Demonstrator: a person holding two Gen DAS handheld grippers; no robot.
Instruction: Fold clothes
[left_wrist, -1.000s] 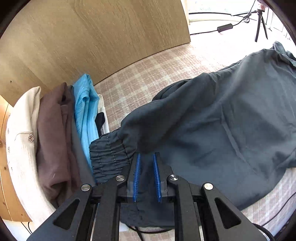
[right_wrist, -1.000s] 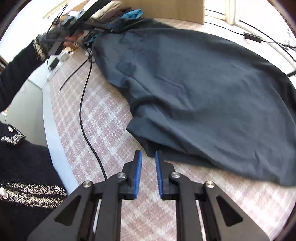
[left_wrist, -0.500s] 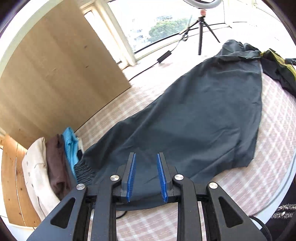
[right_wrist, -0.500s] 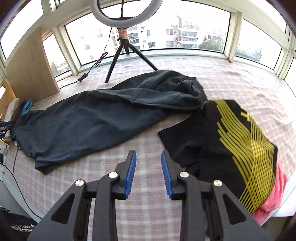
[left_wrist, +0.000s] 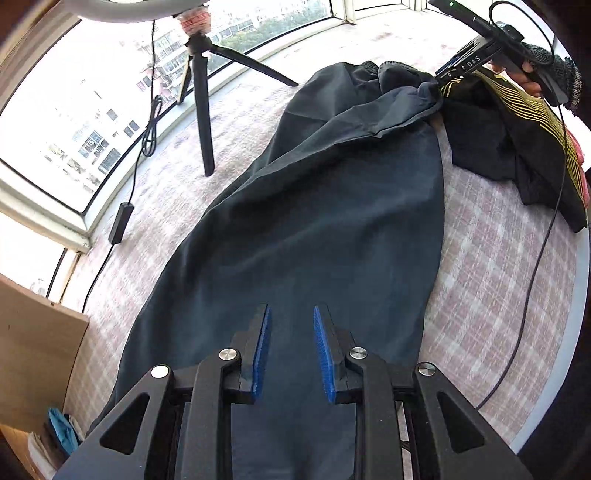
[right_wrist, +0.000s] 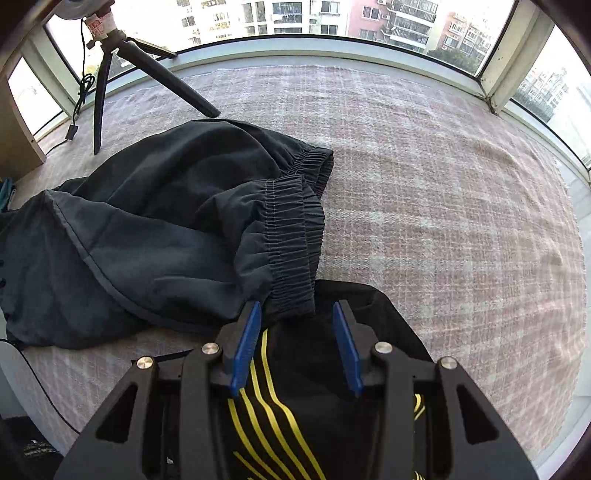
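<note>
On the checked cloth, trouser cuff just ahead of right hand-held gripper.

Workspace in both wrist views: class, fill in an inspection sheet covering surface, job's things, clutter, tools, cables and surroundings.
Surface: pink checked cloth.
Job's things: dark trousers spread long; black top with yellow stripes under their cuff.
Clutter: folded clothes by a wooden board.
Tools: left tool open over the trousers; right tool open at the cuff, jaws just widened, gripping nothing.
Cables: black cable on the cloth.
Surroundings: tripod, windows.
</note>
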